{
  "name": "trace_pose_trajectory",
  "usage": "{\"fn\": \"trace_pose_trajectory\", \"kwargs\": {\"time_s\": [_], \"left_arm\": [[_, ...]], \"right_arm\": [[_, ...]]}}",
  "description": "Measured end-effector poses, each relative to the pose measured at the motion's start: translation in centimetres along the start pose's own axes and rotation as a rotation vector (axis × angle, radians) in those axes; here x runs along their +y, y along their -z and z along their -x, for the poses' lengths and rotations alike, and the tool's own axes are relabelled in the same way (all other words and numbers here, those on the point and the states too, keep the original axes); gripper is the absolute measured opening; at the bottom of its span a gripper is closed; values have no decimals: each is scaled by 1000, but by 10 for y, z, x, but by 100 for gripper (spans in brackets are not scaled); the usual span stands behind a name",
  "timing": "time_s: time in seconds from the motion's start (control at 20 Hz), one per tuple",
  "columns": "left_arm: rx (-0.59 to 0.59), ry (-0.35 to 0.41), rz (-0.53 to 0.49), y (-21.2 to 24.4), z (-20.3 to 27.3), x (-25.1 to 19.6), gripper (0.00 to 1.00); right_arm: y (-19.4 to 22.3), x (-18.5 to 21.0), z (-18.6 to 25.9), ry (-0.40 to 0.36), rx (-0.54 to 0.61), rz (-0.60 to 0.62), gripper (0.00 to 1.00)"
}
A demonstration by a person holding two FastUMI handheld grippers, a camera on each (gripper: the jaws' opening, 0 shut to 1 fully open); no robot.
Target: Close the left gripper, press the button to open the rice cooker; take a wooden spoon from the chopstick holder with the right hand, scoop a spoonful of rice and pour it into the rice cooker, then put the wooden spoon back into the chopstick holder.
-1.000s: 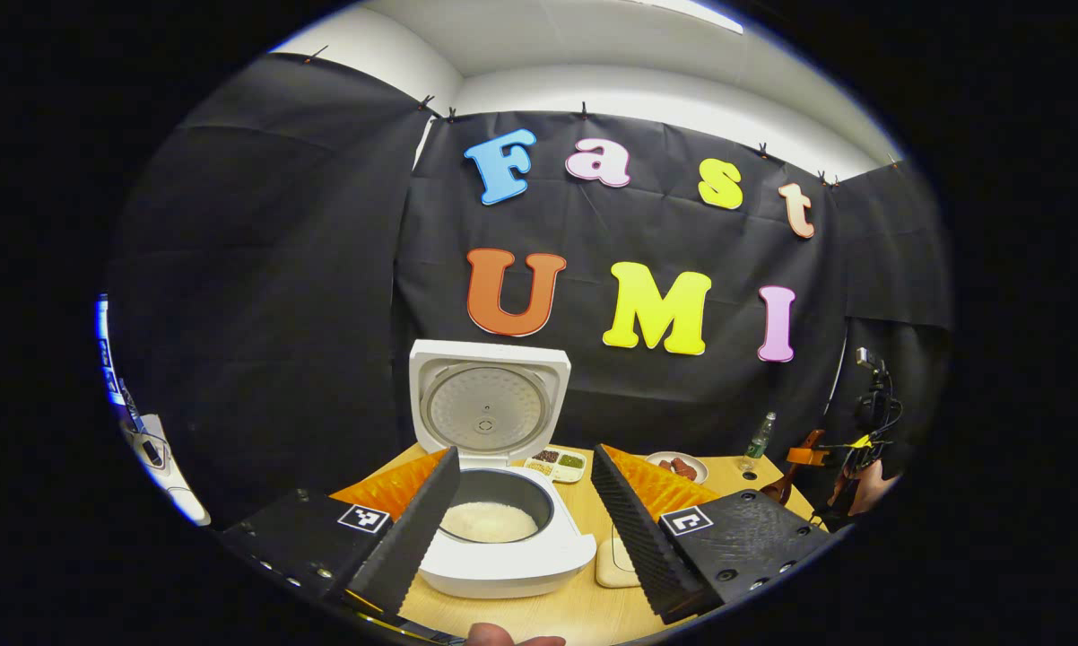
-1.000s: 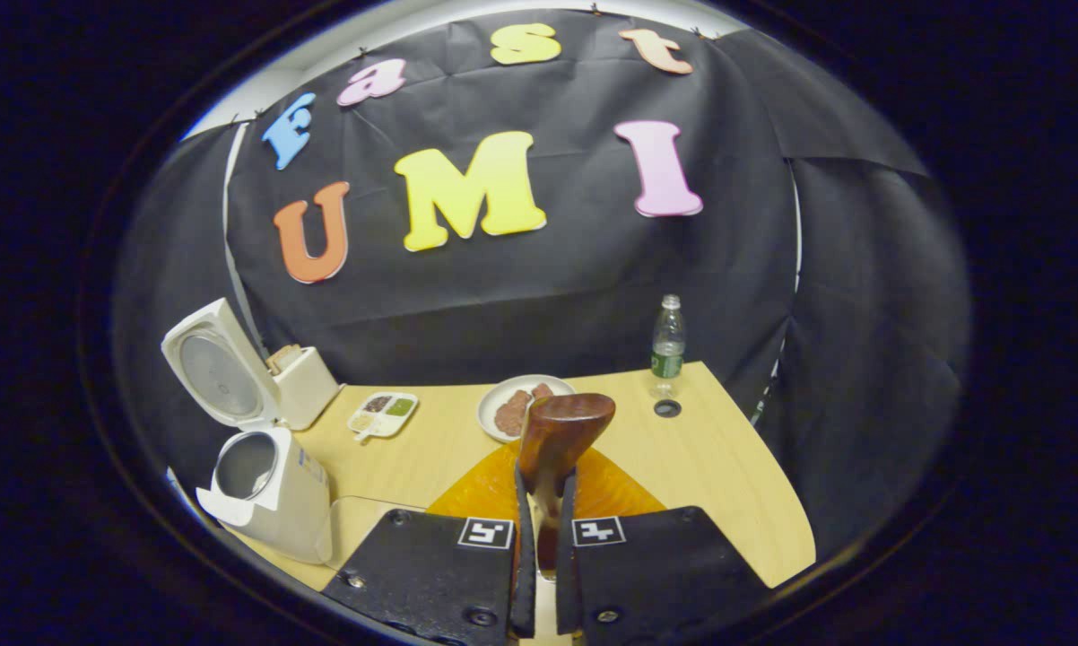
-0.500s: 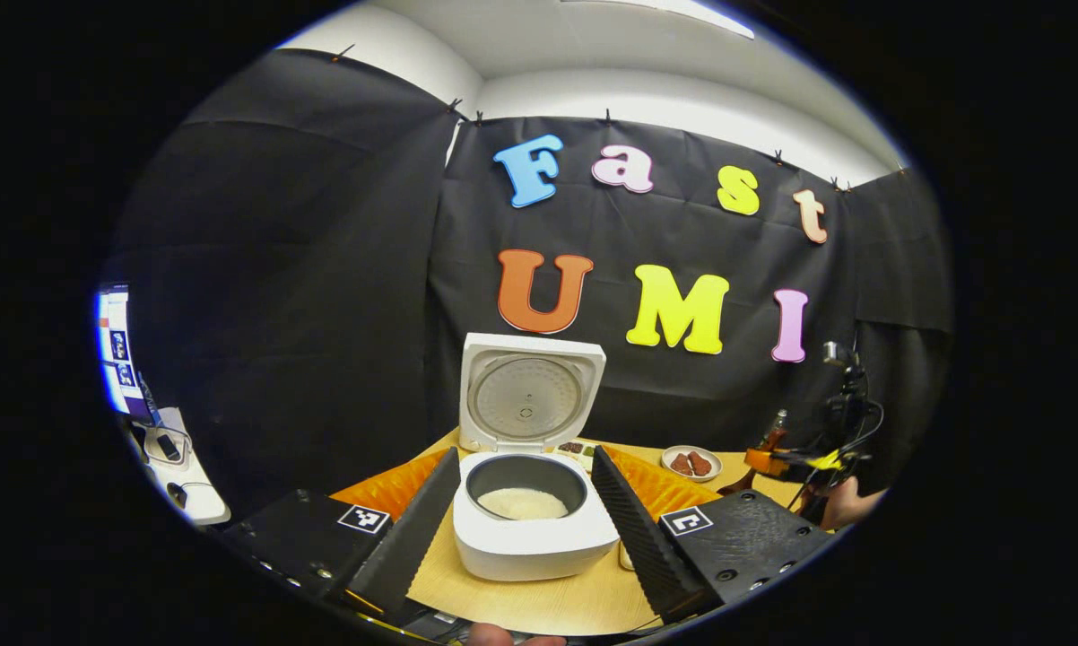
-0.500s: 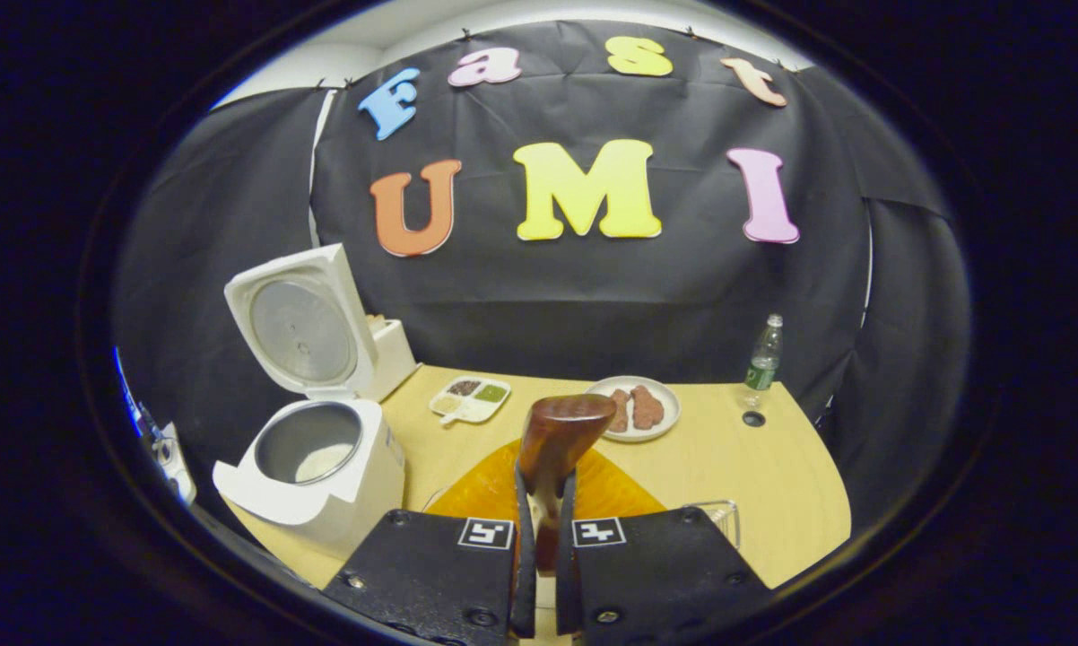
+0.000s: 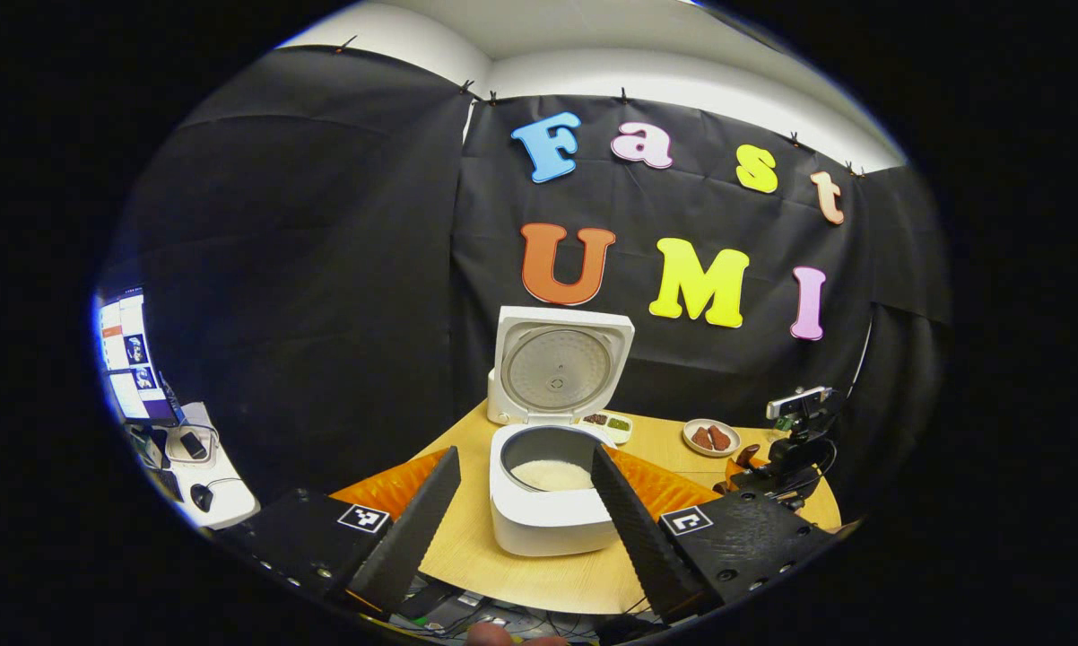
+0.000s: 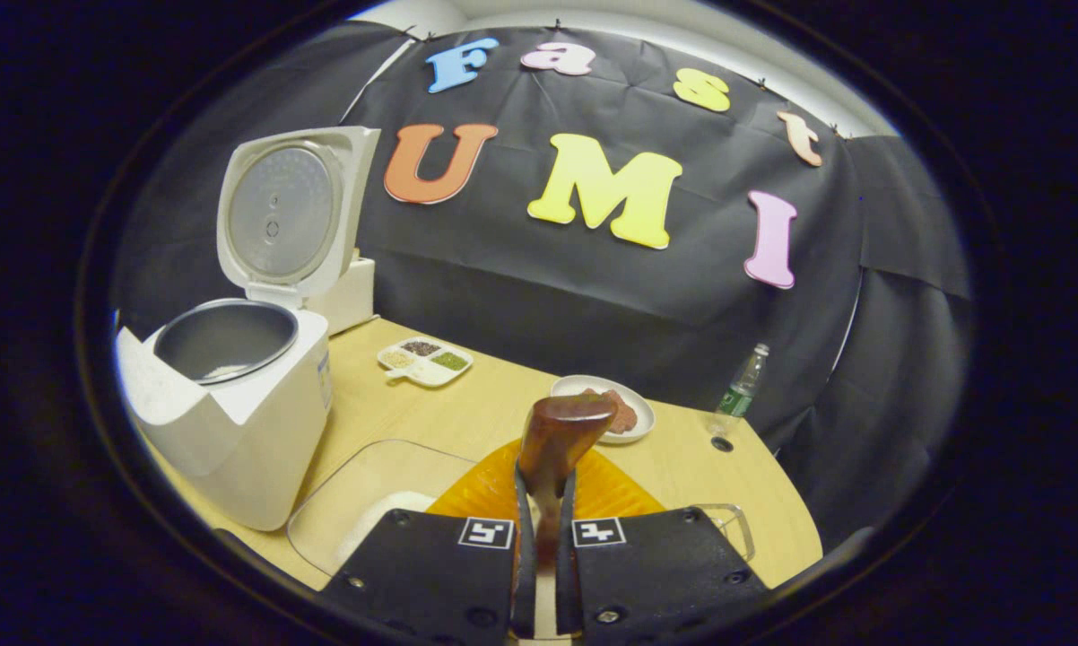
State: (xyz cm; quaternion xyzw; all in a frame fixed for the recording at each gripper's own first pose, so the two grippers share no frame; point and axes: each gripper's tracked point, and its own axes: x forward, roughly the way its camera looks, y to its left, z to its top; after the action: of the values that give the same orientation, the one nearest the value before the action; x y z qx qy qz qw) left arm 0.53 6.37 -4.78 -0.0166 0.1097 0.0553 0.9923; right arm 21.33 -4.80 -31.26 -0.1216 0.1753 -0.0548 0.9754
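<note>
The wooden spoon (image 6: pixel 557 440) is clamped by the right hand-held gripper (image 6: pixel 539 538); the left hand-held gripper (image 5: pixel 525 520) is held spread before the open rice cooker (image 5: pixel 552 489)

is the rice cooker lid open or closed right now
Open. The rice cooker lid stands upright behind the pot, with rice visible inside.

Dim overhead light, fisheye-warped edges

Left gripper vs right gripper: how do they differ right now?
The left gripper stands open and empty, its fingers framing the white rice cooker; the right gripper is shut on the brown wooden spoon. Both have black fingers, and both are above the wooden table.
</note>
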Motion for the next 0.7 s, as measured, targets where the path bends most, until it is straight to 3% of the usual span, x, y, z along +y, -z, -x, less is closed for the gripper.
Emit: {"fn": "trace_pose_trajectory", "kwargs": {"time_s": [0.25,0.7], "left_arm": [[-1,-23,-4,4,1,4,94],[21,-80,18,12,7,21,94]], "right_arm": [[0,30,-14,-83,22,-107,11],[-2,70,-2,-272,120,-420,11]]}}
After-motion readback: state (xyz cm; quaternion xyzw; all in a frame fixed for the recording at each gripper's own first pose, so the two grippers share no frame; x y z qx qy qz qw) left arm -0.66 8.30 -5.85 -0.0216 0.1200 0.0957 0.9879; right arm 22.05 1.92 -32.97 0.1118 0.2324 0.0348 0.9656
